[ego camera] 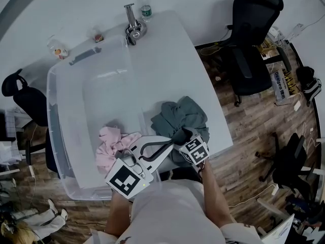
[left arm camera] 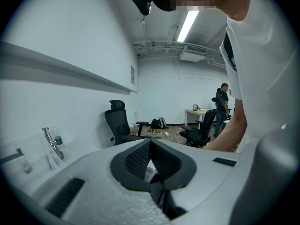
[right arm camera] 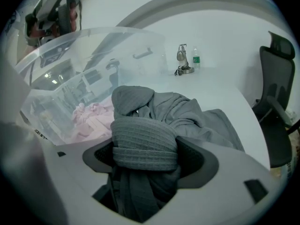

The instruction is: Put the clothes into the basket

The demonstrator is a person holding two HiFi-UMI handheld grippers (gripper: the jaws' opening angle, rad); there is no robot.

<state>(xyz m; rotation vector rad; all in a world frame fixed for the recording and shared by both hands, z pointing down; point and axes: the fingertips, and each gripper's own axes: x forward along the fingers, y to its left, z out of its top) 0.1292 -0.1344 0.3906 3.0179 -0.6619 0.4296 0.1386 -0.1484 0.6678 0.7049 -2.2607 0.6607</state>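
Across right hand-held gripper [right arm camera: 144,165], ribbed hem [right arm camera: 144,142]

The basket [ego camera: 66,116] is clear, glossy plastic with smooth walls. The grey garment [right arm camera: 187,111] is soft matt cloth, its band [right arm camera: 145,146] a ribbed knit. The pink garment [ego camera: 109,146] is crumpled matt cloth. The table [ego camera: 172,60] is smooth, matt white. The floor [ego camera: 254,131] is wood planks. The left gripper [left arm camera: 150,143] has a grained, matt grey plastic shell and ribbed black pads [left arm camera: 136,161].
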